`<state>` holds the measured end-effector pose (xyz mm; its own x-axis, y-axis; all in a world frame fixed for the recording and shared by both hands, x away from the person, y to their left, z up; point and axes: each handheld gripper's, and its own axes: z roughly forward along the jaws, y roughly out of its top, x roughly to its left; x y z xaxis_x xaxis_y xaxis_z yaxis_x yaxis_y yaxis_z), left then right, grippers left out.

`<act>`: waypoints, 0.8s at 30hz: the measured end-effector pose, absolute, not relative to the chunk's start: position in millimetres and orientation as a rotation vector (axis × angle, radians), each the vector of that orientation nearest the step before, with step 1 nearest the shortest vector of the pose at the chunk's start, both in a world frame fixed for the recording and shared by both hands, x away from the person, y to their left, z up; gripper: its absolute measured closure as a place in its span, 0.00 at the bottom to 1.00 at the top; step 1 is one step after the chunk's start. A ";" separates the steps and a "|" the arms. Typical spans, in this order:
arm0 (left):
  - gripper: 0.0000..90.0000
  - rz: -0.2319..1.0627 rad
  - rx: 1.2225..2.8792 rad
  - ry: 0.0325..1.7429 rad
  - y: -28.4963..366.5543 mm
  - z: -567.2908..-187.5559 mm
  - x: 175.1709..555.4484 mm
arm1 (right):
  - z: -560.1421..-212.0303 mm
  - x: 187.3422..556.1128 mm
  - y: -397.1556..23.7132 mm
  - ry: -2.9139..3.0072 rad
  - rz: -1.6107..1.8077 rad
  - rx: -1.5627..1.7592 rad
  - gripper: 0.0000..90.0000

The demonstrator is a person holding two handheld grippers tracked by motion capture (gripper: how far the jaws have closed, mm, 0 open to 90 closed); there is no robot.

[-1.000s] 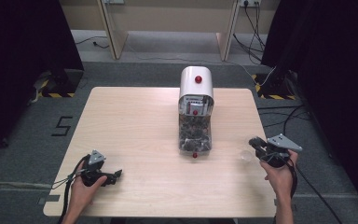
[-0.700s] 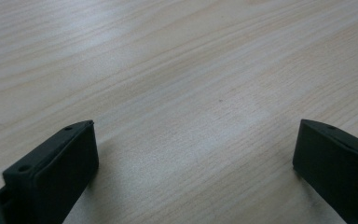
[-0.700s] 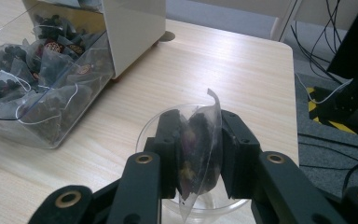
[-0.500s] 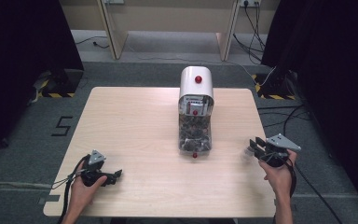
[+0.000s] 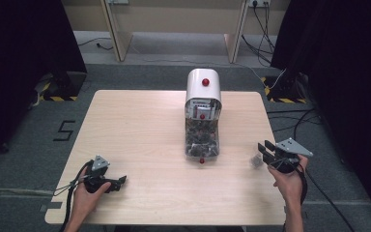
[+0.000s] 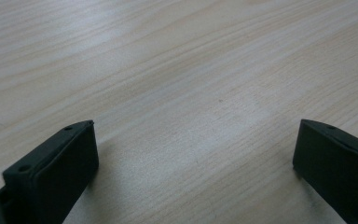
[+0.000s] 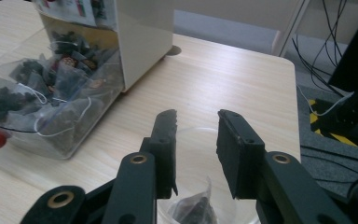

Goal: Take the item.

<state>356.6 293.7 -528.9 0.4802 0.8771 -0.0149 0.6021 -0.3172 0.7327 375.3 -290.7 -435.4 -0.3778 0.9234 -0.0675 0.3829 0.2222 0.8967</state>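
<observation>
The dispenser point(image 5: 203, 113) is standing mid-worktop point(image 5: 140, 130), its bin of tea bags point(image 7: 51, 93) facing the near edge. A cup point(image 5: 256, 162) is sitting to its right, near the right edge, with a tea bag point(image 7: 193, 210) lying in it. The right gripper point(image 5: 266, 151) is hovering just beside that cup; the left gripper point(image 5: 121, 181) is resting at the near left corner.

The right gripper point(image 7: 196, 140) partly hides the tea bag point(image 7: 193, 212).

Readable markings: one floor number, one unreadable label.
A black "5" point(image 5: 65, 131) is marked on the grey floor left of the bench point(image 5: 135, 125). Print on the dispenser label point(image 5: 202, 104) is seen but cannot be read; yellow-black hazard tape point(image 5: 53, 98) carries no text.
</observation>
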 end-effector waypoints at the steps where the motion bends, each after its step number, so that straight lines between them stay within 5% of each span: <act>1: 0.00 0.513 2.041 1.219 293.7 -528.9 356.6 | -433.7 374.6 -287.5 1.879 1.117 1.192 0.75; 24: 0.00 0.513 2.041 1.219 293.7 -528.9 356.6 | -425.3 369.4 -245.3 1.971 1.244 1.086 0.60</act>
<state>356.6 293.7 -528.9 0.4802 0.8771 -0.0149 0.6020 -0.3172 0.7328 369.4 -245.3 -425.3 -0.5132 0.8574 -0.0378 0.3346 0.2404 0.9112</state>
